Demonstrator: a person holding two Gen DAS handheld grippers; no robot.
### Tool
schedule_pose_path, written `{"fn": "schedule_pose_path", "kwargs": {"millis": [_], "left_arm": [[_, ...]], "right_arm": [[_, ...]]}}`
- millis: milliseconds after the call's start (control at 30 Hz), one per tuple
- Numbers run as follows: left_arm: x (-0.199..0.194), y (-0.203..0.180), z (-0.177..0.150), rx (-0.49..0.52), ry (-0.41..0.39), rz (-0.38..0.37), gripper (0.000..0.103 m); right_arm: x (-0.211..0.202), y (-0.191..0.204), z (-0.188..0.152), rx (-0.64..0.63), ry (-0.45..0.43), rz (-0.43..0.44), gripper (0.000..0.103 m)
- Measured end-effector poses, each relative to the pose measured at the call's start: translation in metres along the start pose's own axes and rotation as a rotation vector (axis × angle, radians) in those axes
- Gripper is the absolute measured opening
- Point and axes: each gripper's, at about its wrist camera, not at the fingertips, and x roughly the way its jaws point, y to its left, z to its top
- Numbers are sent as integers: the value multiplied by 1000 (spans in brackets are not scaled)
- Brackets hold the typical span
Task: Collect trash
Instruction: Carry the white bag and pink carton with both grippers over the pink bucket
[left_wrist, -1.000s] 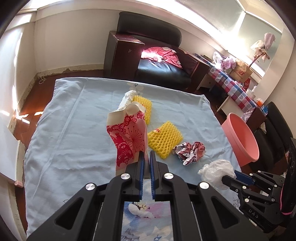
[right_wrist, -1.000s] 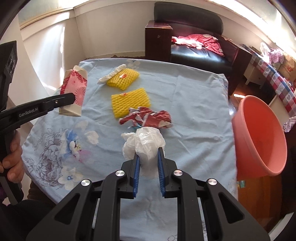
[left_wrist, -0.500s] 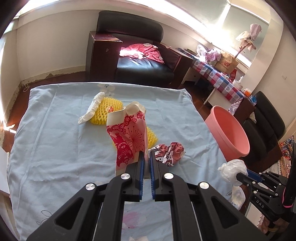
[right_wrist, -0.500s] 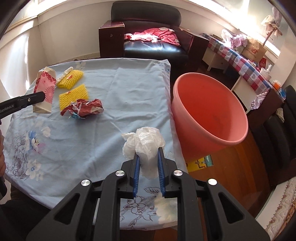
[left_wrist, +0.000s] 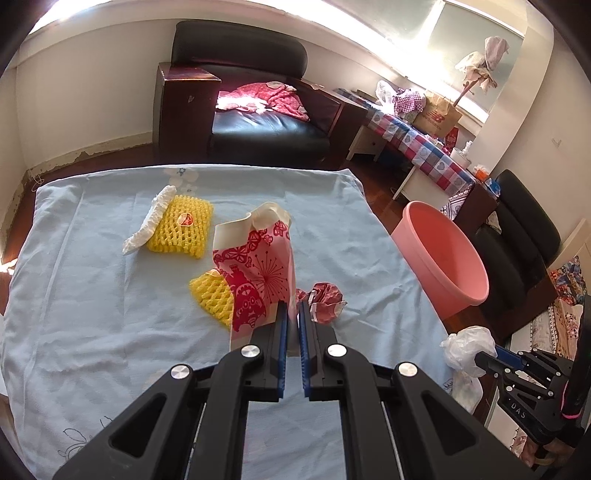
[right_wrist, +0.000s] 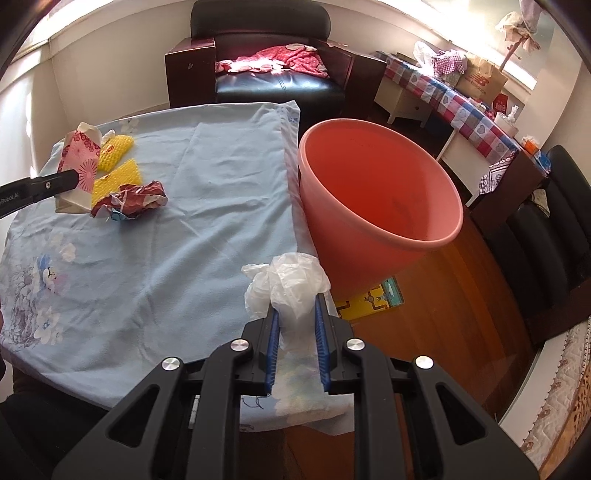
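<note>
Two grips loaded at once: left gripper (left_wrist: 291, 314) clamped thin on the tall pink-and-red printed paper carton (left_wrist: 258, 266), right gripper (right_wrist: 295, 317) pinching the crumpled white plastic bag (right_wrist: 288, 288), round salmon-pink plastic bin (right_wrist: 376, 192) at one o'clock off the table edge. Could drop the feather-light bag short onto the floor if released early. Could also swing the carton into the crumpled red foil wrapper (left_wrist: 327, 299) at its three o'clock.
</note>
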Motion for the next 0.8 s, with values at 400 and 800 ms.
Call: {"fn": "schedule_pose_path", "kwargs": {"millis": [400, 800], "left_arm": [[8, -2, -2, 5, 13, -12, 5], [13, -2, -4, 5, 20, -16, 5]], "right_arm": [[3, -1, 1, 0, 8, -35, 18], [6, 0, 3, -6, 17, -67, 18]]}}
